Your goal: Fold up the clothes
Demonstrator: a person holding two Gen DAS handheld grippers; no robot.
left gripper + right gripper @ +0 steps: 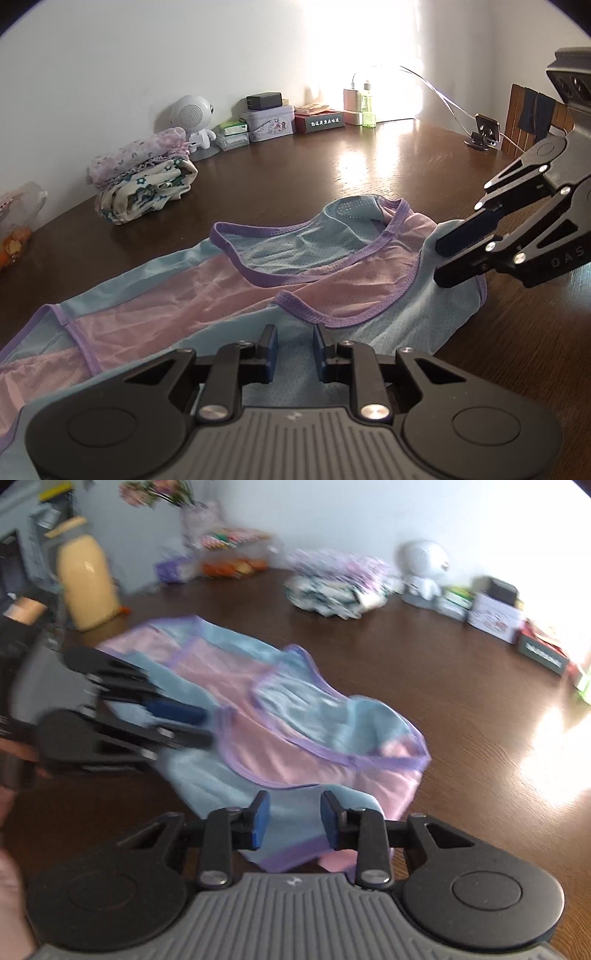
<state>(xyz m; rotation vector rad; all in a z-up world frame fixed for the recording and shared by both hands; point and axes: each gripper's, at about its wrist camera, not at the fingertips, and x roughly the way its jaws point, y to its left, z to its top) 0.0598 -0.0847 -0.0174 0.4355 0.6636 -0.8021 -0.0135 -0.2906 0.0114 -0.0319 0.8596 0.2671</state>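
A pink and light-blue mesh top with purple trim point(280, 280) lies spread on the brown wooden table point(295, 177); it also shows in the right wrist view point(295, 716). My left gripper point(294, 341) is open, its fingers over the top's blue near edge. My right gripper point(294, 821) is open over the top's shoulder end. From the left wrist view the right gripper point(443, 262) sits at the right, its fingers over the blue cloth. The left gripper point(201, 725) shows blurred at the left in the right wrist view.
A stack of folded floral clothes point(144, 184) sits at the back left. A white speaker figure point(194, 118), tins and boxes point(267, 120), a green bottle point(368, 107) and a phone stand point(484, 133) line the wall. A yellow bottle point(86, 579) stands far left.
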